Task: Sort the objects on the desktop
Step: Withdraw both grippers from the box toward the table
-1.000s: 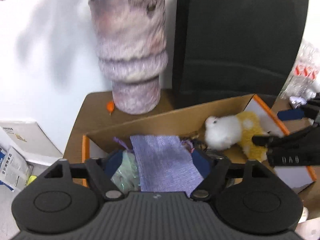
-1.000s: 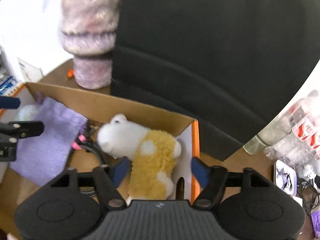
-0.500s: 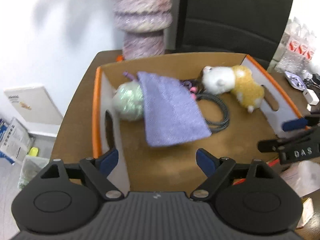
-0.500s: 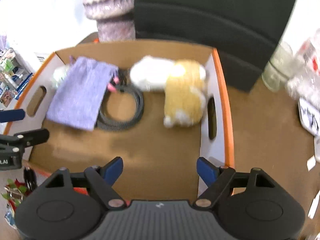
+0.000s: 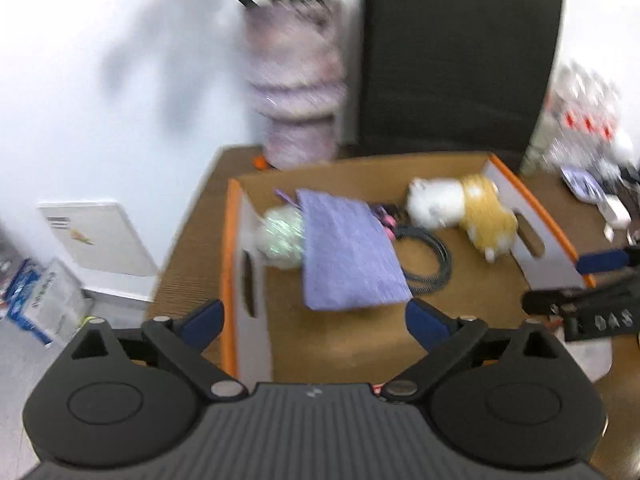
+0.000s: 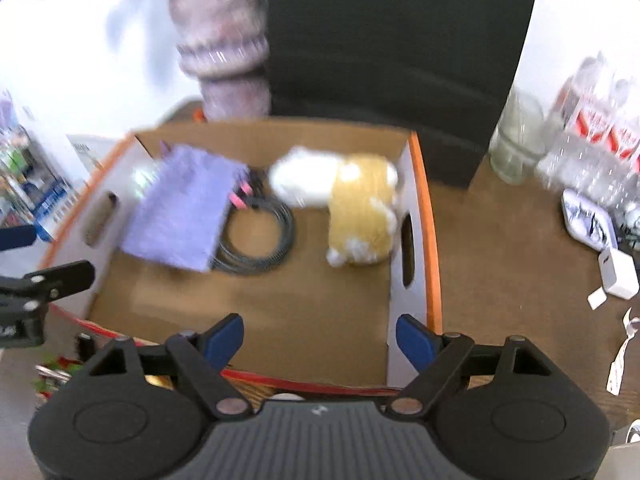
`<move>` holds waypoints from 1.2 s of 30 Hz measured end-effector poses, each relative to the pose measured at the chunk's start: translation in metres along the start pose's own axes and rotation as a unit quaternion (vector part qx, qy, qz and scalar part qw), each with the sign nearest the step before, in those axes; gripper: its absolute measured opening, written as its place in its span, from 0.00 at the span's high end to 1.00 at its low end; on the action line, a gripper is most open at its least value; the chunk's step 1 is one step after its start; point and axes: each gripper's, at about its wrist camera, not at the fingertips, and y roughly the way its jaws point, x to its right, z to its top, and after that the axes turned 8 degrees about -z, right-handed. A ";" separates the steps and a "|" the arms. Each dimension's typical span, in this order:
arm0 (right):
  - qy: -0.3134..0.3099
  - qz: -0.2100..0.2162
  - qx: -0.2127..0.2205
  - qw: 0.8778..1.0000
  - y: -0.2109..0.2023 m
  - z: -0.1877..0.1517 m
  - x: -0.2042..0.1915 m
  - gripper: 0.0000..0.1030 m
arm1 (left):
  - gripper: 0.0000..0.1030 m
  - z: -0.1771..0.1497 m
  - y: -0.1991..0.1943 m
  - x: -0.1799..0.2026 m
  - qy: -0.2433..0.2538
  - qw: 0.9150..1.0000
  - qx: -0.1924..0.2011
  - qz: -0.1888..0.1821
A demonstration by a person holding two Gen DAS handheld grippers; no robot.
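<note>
Left claw: the left claw sits low in the left wrist frame, level, its blue-padded fingers spread wide with nothing between them; it hangs over the near left corner of the box. It also shows at the left edge of the right wrist frame.
Right claw: the right claw fills the bottom of its own frame, fingers parted wide and holding nothing, above the near wall of the box; it also enters at the right edge of the left wrist frame.
Box: an open cardboard box, brown corrugated inside, white outside, with orange rims and slot handles in its side walls, stands on the brown worktop.
Cloth: a flat rectangular lavender cloth, fine woven texture, lies in the left part of the box, partly over the cable.
Ball: a pale green, glossy, fluffy ball rests at the cloth's left edge, against the left wall.
Cable: a dark grey cable is wound in a round coil at the box's centre.
Plush: a fuzzy white and yellow plush toy lies in the far right corner of the box.
Vase: a ribbed, mottled purple-grey vase with green leaves stands behind the box, upper centre, blurred.
Chair: a black chair back fills the upper right.
Bottles: clear plastic bottles crowd the right edge.
</note>
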 end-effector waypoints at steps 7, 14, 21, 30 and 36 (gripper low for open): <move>-0.010 -0.023 0.178 0.984 -0.071 -0.068 -0.002 0.09 | 0.00 -0.074 -0.066 0.017 0.006 0.988 0.154 0.016; -0.022 -0.013 0.255 0.967 -0.088 -0.174 -0.016 0.08 | 0.00 -0.183 -0.095 0.036 -0.007 0.975 0.219 -0.042; 0.008 0.016 0.230 0.973 -0.096 -0.250 -0.021 0.08 | 0.00 -0.250 -0.107 0.063 0.039 0.983 0.180 -0.015; 0.034 -0.003 0.204 0.978 -0.103 -0.309 -0.015 0.07 | 0.00 -0.283 -0.122 0.058 0.015 0.988 0.154 0.006; 0.042 0.002 0.191 0.981 -0.102 -0.316 -0.015 0.08 | 0.03 -0.282 -0.118 0.048 -0.006 0.989 0.149 0.016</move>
